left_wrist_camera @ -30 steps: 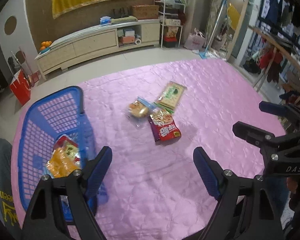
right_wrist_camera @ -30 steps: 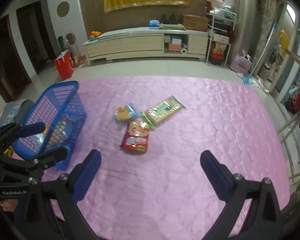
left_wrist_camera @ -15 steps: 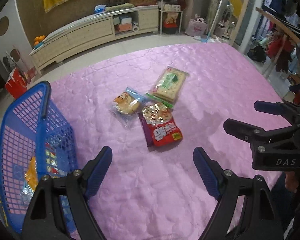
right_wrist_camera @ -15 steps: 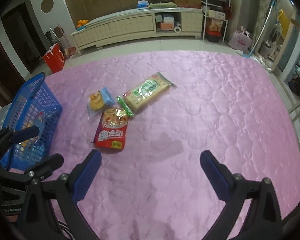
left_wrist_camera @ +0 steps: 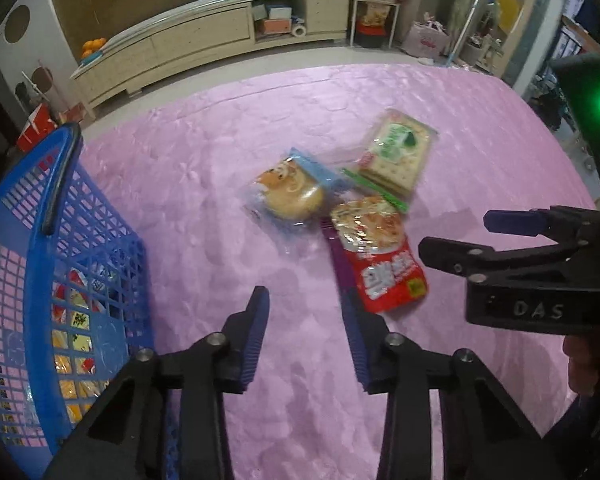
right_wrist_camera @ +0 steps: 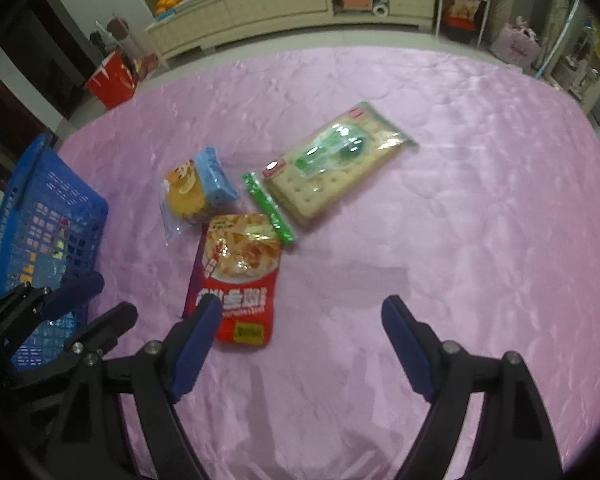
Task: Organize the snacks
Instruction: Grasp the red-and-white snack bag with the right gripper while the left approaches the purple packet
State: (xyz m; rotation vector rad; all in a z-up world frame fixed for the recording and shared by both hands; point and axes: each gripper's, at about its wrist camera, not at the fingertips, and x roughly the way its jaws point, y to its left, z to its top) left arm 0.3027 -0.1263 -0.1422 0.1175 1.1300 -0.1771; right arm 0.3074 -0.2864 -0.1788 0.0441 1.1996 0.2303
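Surface: a pink quilted cover [right_wrist_camera: 460, 184], glossy, stitched in a rounded floral pattern, spread wide and filling most of both views. On it, a loose cluster of three snacks: a red noodle-snack packet [right_wrist_camera: 236, 276] lying flat nearest the grippers; a clear-wrapped bun with a blue end [right_wrist_camera: 196, 196] just beyond it to the left; a long cracker pack with green print [right_wrist_camera: 336, 164] angled away to the right, its green sealed end touching the red packet's top corner. At the cover's left edge, a blue lattice basket [left_wrist_camera: 28, 264] with a dark handle, several bright wrappers visible through its wall. Left gripper [left_wrist_camera: 306, 332]: blue-padded jaws partly closed, having just been drawing together, nothing between them, hanging over bare cover just short of the red packet. Right gripper [right_wrist_camera: 296, 332]: jaws wide, having just narrowed a little, nothing held; its left finger overlaps the red packet's lower corner in view, contact not determinable. A hand [left_wrist_camera: 588, 360] shows on the right gripper's handle in the left wrist view. Room: pale tiled floor beyond the cover; a long cream low cabinet [right_wrist_camera: 260, 4] along the far wall, oranges [right_wrist_camera: 168, 2] on its left end; a red paper bag [right_wrist_camera: 114, 78] on the floor; a metal rack of goods [left_wrist_camera: 374, 12] and a pink bag [right_wrist_camera: 518, 50] to the right.
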